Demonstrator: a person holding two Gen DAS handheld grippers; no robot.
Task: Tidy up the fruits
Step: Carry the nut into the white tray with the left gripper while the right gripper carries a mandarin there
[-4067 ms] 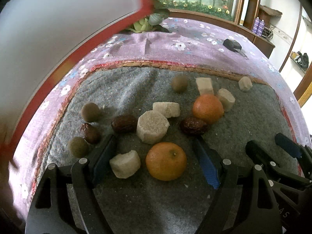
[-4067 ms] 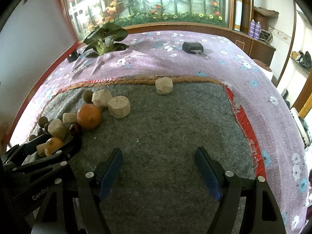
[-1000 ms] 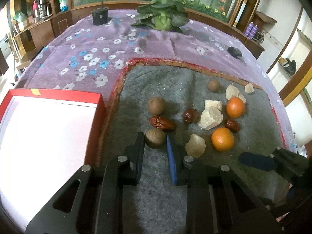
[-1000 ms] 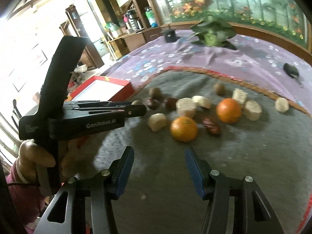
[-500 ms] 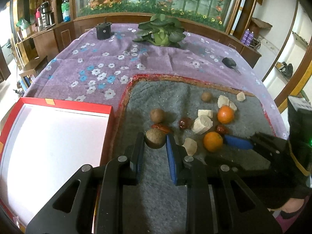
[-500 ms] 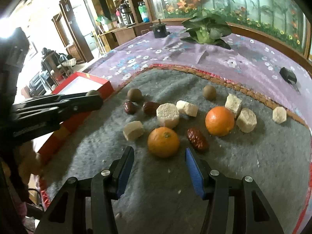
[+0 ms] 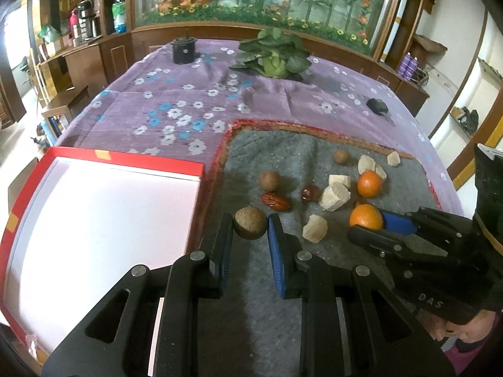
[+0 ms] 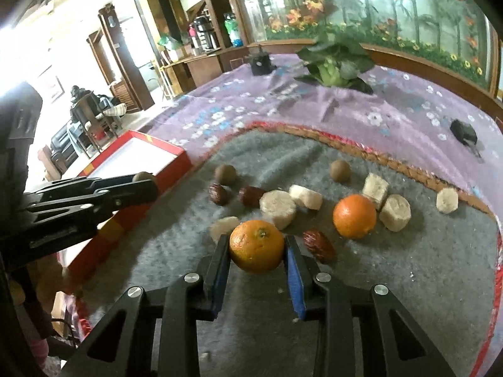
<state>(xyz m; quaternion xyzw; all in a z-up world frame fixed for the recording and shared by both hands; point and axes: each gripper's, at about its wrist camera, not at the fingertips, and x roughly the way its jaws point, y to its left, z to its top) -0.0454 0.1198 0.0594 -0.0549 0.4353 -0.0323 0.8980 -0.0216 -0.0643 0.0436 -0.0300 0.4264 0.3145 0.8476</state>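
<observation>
Left gripper angled down, pinching brown round fruit lifted above grey mat, lower centre of frame, just right of red box edge. Right gripper also tilted down, jaws just been closing, pads now pressed on near orange at lower centre. Second orange right of it, red date between. Pale cut chunks and other brown fruits further up the mat.

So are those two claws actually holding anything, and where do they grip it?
Yes. The left gripper pinches a small brown fruit by its sides; the right gripper has just closed on an orange's sides.
</observation>
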